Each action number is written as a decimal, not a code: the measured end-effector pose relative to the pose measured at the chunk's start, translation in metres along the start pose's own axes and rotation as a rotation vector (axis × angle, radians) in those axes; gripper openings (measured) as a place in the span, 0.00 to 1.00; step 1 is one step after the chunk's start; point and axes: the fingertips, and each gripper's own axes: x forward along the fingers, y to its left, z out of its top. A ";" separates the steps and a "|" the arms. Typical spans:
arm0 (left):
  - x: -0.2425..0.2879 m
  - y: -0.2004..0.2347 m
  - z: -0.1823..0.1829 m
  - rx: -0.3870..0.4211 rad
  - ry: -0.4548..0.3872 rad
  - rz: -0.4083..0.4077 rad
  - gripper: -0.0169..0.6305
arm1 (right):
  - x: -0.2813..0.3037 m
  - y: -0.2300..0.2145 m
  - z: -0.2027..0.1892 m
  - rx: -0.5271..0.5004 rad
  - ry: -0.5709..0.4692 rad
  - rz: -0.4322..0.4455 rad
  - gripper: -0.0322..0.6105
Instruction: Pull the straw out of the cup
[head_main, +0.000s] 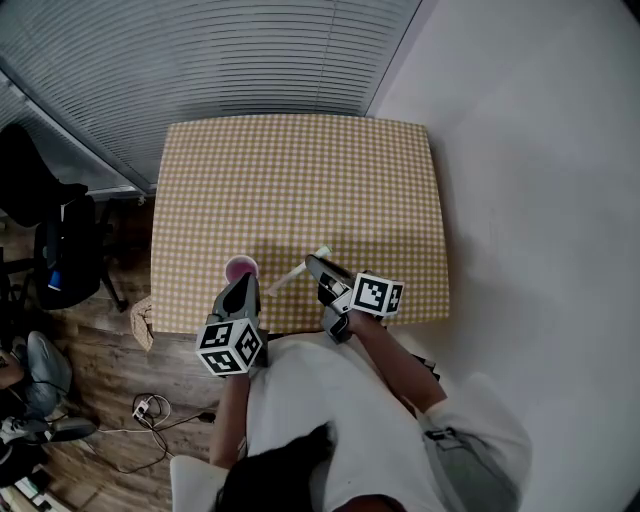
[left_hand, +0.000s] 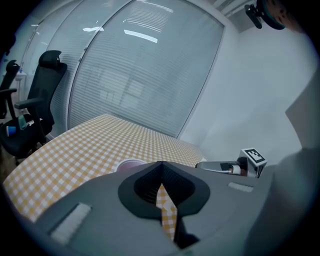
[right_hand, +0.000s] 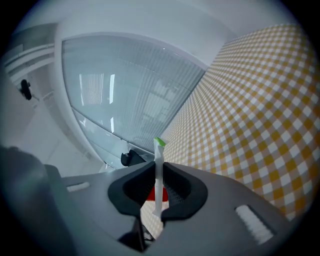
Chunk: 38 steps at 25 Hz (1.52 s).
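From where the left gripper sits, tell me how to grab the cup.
Probably take the cup by its side wall just under the rim, coming level from the near side. It stands upright with its round mouth up, ahead of the left gripper, whose shut jaws must open first.

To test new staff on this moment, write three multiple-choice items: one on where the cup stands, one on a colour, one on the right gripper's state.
1. Where does the cup stand?
A. Near the table's front edge, just beyond the left gripper
B. At the far corner
C. On the floor

2. What colour is the straw's tip?
A. Blue
B. Green
C. Black

3. How do the right gripper's fingers stand?
A. Wide apart, empty
B. Shut on the cup
C. Shut on the straw

Key:
1 A, since the head view shows it at the near edge by that gripper.
2 B, as the right gripper view shows a green end.
3 C, because the fingers there pinch the white shaft.
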 end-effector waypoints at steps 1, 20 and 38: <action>0.000 0.001 0.000 0.001 0.001 0.003 0.05 | 0.000 -0.001 0.000 0.030 -0.010 0.008 0.13; -0.013 0.011 -0.005 -0.014 0.009 0.021 0.05 | 0.004 -0.029 -0.011 0.137 -0.018 -0.053 0.13; -0.030 0.024 -0.012 -0.065 0.005 0.043 0.05 | 0.007 -0.050 -0.018 0.246 -0.041 -0.149 0.13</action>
